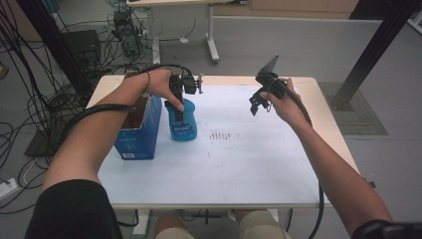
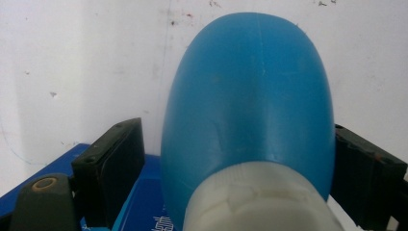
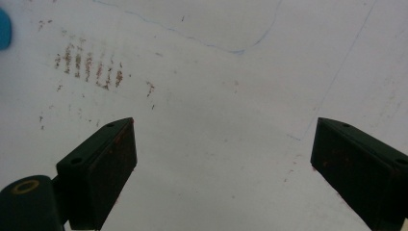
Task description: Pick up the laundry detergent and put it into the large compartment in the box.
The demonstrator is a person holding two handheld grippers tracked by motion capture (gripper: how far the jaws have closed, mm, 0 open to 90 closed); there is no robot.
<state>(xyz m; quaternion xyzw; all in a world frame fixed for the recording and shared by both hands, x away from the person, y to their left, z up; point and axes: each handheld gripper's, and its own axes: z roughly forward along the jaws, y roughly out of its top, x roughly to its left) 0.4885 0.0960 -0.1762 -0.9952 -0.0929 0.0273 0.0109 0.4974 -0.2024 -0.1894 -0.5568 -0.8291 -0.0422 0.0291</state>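
Bottle point(image 2: 250, 96): blue plastic, smooth, soft sheen, faint mould seam; cap point(image 2: 260, 202) white plastic, matt, ridged. Box point(image 1: 141, 130): blue printed cardboard, brown raw inside. Table point(image 1: 249, 159): white matt top, scuffed, brownish smudges point(image 3: 86, 65), thin blue pen line; pale wood-look edge. Left gripper point(image 2: 238, 163) and right gripper point(image 3: 223, 163): black matt plastic, pads point(image 3: 113, 163) dull, rust-coloured specks.

Blue bottle point(image 1: 182, 122), white cap, upright on table, touching blue box point(image 1: 142, 130).

Box point(image 1: 139, 130) crowds bottle point(image 1: 183, 124); table point(image 1: 259, 159) rightward open.
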